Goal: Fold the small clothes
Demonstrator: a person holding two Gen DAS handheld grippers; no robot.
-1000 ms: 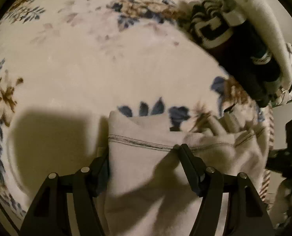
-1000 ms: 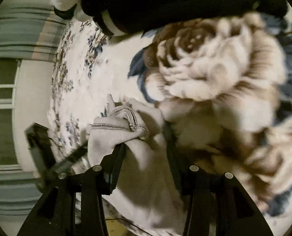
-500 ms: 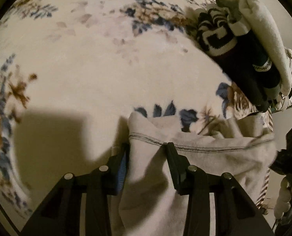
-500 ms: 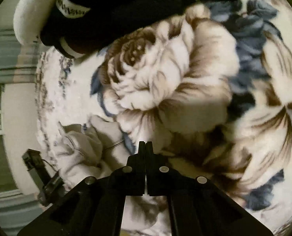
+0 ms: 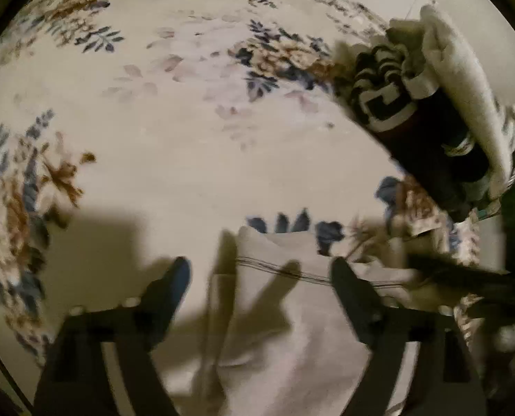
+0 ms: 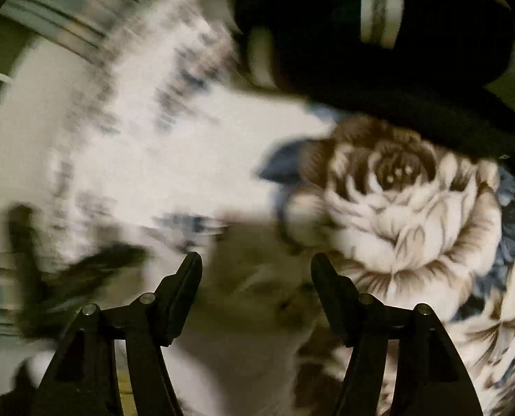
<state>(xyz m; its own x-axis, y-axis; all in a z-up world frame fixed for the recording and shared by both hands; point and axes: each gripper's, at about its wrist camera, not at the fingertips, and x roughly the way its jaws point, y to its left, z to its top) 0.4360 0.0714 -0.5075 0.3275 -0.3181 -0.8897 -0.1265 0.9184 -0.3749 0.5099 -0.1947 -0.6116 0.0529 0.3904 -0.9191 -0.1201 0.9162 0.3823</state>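
Note:
A small cream garment (image 5: 285, 315) with a dark stitched hem lies on the floral blanket (image 5: 188, 145), at the bottom middle of the left wrist view. My left gripper (image 5: 260, 277) is open, its fingers spread on either side of the garment's hem end, holding nothing. The garment also shows, blurred, in the right wrist view (image 6: 257, 277). My right gripper (image 6: 255, 267) is open above it and empty. The right gripper appears as a dark blurred bar (image 5: 465, 277) at the right of the left wrist view.
A stack of folded clothes (image 5: 430, 114), black, striped and cream, sits at the upper right of the blanket. It fills the top of the right wrist view (image 6: 378, 52). A large brown rose print (image 6: 402, 208) lies right of the garment. The blanket's edge and a wall show at left.
Both grippers have opened and let go of the garment, which now lies on the blanket. The right gripper was fully shut half a second ago. Both views are blurred by motion.

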